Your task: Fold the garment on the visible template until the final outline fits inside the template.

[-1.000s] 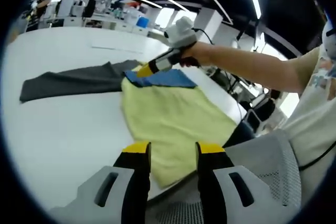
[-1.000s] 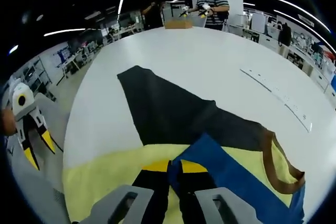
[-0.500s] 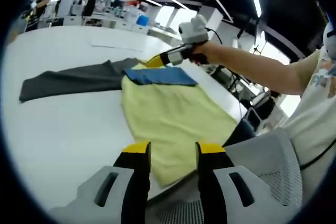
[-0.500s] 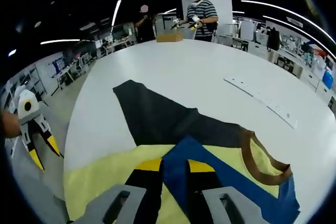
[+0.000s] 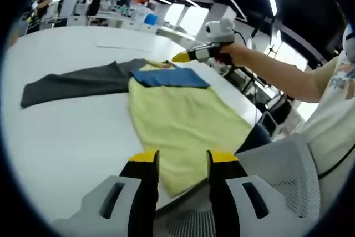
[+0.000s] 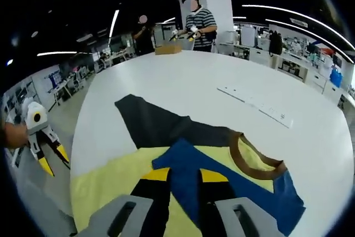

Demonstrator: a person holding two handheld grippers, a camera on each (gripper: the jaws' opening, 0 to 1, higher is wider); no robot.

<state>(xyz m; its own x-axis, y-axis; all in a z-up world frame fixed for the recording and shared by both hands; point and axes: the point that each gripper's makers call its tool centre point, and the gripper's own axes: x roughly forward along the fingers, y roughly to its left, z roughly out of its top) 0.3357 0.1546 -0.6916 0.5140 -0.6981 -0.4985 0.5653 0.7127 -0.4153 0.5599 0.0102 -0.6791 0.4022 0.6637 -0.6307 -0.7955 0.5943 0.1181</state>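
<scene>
Yellow-tipped, our right gripper (image 6: 184,175) hovers open and empty at lower centre above the blue sleeve (image 6: 222,178); our left gripper (image 5: 180,159) is open too. The one yellow garment (image 5: 183,120) overhangs the table (image 5: 66,137) edge and could slide off. We count one dark template (image 6: 150,126).
</scene>
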